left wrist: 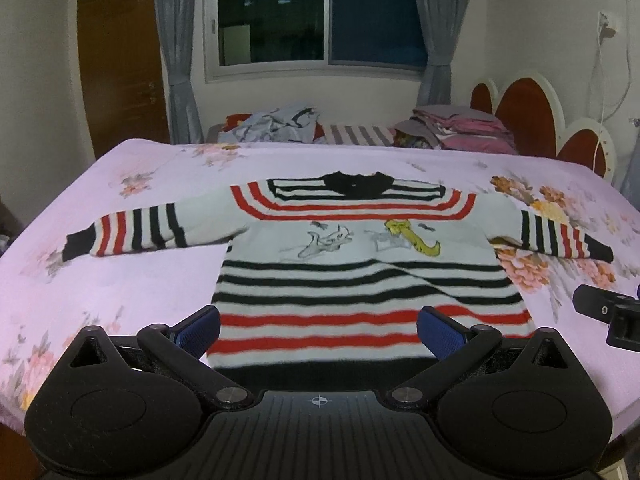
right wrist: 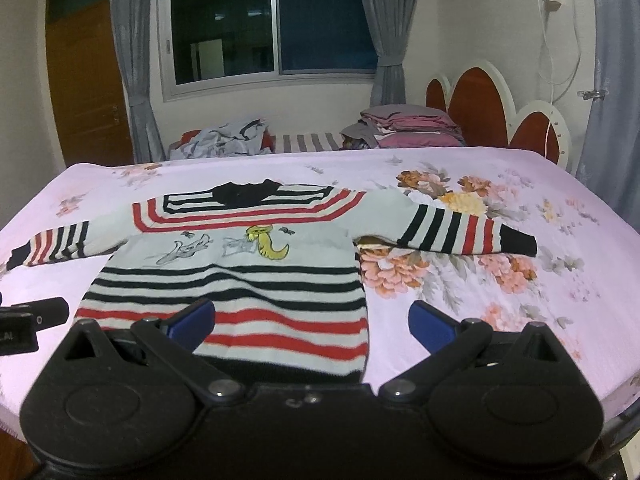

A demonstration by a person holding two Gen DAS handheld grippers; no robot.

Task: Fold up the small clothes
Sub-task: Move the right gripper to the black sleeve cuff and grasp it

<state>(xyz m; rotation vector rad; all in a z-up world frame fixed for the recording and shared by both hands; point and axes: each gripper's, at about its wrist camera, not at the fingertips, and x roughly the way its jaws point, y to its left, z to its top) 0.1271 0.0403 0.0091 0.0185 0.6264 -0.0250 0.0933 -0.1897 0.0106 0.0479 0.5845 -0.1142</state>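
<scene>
Left wrist view had the striped sweater (left wrist: pixel 360 276) flat on the bed (left wrist: pixel 140 280), hem nearest, collar-to-hem axis straight ahead; left gripper (left wrist: pixel 319 330) wide and centred, right gripper (right wrist: pixel 312 324) wide at hem's right corner.

Knit sweater (left wrist: pixel 360 280), soft and matt, finely fuzzy across stripes; dark ribbed hem. Flat printed cloth sheet (left wrist: pixel 160 280), smooth, matt, floral. Left gripper (left wrist: pixel 319 330): black matt plastic body, ribbed in the middle, with dull metal pivot pins; blue fingertips (left wrist: pixel 438 330) of textured rubbery pad. Right gripper (right wrist: pixel 311 325): same matt black plastic, same blue pads (right wrist: pixel 432 326). Brown wood door (left wrist: pixel 120 60), faint sheen. Grey cloth curtains (right wrist: pixel 132 60), matt. Glossy dark window (right wrist: pixel 260 20) glass, pale metal frame.
</scene>
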